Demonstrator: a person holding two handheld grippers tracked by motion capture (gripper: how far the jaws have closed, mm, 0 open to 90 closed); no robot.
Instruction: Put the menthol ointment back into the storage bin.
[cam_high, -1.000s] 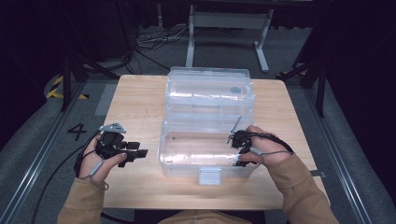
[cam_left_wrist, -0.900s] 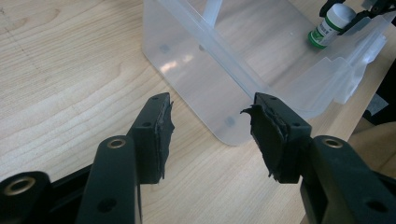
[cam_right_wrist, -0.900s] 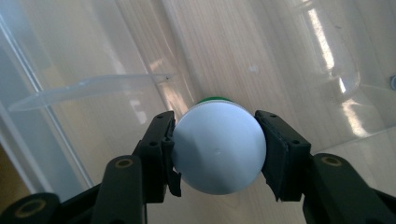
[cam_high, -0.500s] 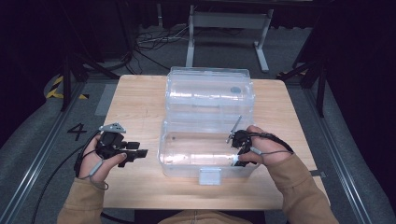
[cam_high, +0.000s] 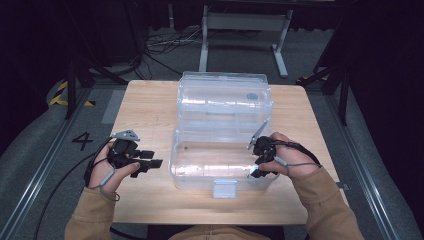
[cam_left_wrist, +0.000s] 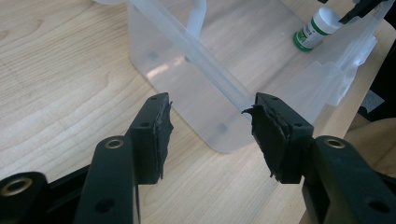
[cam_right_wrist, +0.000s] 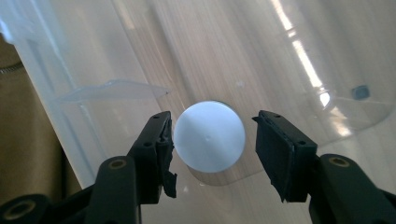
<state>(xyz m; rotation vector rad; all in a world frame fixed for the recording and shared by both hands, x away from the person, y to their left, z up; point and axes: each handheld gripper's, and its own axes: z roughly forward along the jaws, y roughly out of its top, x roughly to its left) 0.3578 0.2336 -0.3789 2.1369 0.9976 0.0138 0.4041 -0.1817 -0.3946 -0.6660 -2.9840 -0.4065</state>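
- My left claw (cam_high: 156, 163) hangs over the table (cam_high: 145, 107) near its left edge, just beside the left wall of the clear bin (cam_high: 220, 172). It is released: the pads stand well apart with nothing but bare wood and the bin's corner between them. My left hand (cam_high: 112, 165) holds it about level, pointing right toward the bin.
- The bin sits in the middle of the table, its lid (cam_high: 225, 97) swung back toward the far edge and its latch at the near edge.
- The small bottle (cam_left_wrist: 314, 31), white cap and green band, stands upright in the bin's right part. Its long axis runs straight up at my right claw (cam_right_wrist: 212, 140), so the claw view meets the round cap (cam_right_wrist: 209, 136) end on.
- My right claw has just been opening. It is released now, the left pad close beside the cap and the right pad clear of it, cap between them.
- My right hand (cam_high: 285, 157) is by far the nearer to the bottle, reaching down over the bin's right wall. I judge the next move is a straight rise or a squeeze on that cap.
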